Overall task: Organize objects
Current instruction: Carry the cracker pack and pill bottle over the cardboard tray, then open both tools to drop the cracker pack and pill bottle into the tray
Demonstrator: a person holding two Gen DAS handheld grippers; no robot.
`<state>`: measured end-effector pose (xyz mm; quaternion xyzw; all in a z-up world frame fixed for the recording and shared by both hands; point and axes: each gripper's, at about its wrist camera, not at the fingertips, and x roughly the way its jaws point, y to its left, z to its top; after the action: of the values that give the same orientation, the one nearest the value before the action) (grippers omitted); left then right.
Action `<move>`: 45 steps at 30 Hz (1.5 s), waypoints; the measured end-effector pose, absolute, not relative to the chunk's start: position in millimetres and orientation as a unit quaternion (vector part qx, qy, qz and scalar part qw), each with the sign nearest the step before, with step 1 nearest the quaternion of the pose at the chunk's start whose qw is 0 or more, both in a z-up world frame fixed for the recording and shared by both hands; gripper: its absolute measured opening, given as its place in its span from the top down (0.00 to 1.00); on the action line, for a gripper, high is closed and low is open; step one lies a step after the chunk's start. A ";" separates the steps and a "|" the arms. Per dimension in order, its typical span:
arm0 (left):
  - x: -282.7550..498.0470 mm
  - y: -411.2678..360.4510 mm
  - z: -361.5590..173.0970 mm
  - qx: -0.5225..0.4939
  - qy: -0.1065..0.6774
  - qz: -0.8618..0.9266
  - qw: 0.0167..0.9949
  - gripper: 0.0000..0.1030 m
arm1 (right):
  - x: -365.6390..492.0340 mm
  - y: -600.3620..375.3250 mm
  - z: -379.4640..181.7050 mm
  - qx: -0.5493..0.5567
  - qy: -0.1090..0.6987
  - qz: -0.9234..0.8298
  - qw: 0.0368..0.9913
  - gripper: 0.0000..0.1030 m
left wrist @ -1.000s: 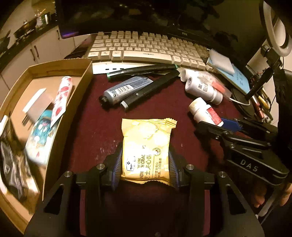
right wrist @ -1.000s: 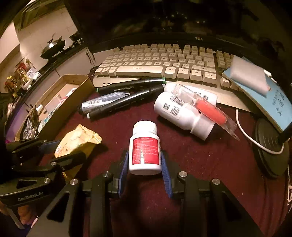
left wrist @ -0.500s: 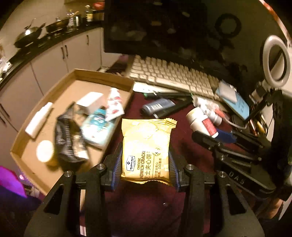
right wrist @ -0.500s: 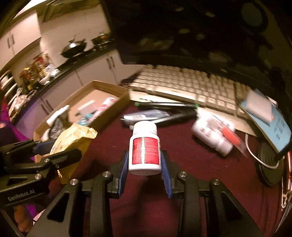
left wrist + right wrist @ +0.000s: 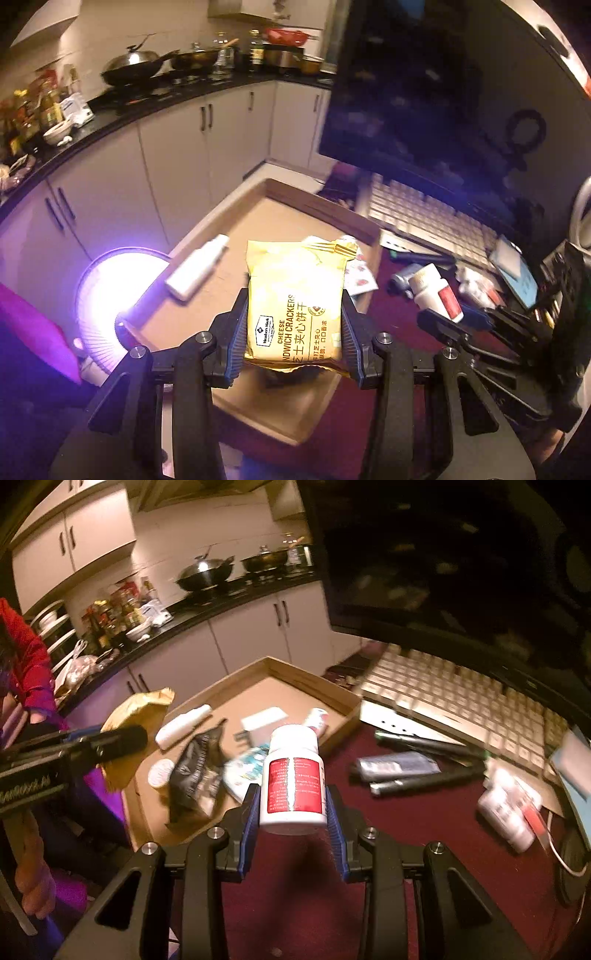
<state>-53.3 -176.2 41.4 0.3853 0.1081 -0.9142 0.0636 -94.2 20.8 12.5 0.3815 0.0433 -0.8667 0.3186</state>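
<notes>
Two carries underway: we clamp left gripper (image 5: 293, 328) on crackers (image 5: 295, 302), right gripper (image 5: 293, 825) on bottle (image 5: 293, 779). Next: lower both into box (image 5: 295, 674), release.

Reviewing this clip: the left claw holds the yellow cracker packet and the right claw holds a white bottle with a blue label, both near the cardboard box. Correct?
Not quite: the label is red, not blue. The right wrist view shows the right claw shut on the white bottle with a red label. The rest stands: the left claw holds the yellow cracker packet, near the cardboard box.
</notes>
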 end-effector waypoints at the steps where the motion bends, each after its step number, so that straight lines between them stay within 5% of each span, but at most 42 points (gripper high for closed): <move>1: -54.3 -180.7 40.9 0.384 0.111 -0.914 0.069 0.57 | -94.8 16.5 12.2 0.381 0.045 -0.865 0.322 0.67; 45: -133.5 -241.0 -48.1 0.488 0.125 -0.859 0.096 0.57 | -133.2 -73.9 -37.3 0.430 0.080 -0.825 0.359 0.67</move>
<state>-133.5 -241.0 -48.1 0.4875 0.1253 -0.8587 0.0962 -133.2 -73.9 -37.3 0.4299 0.0796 -0.8247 0.3586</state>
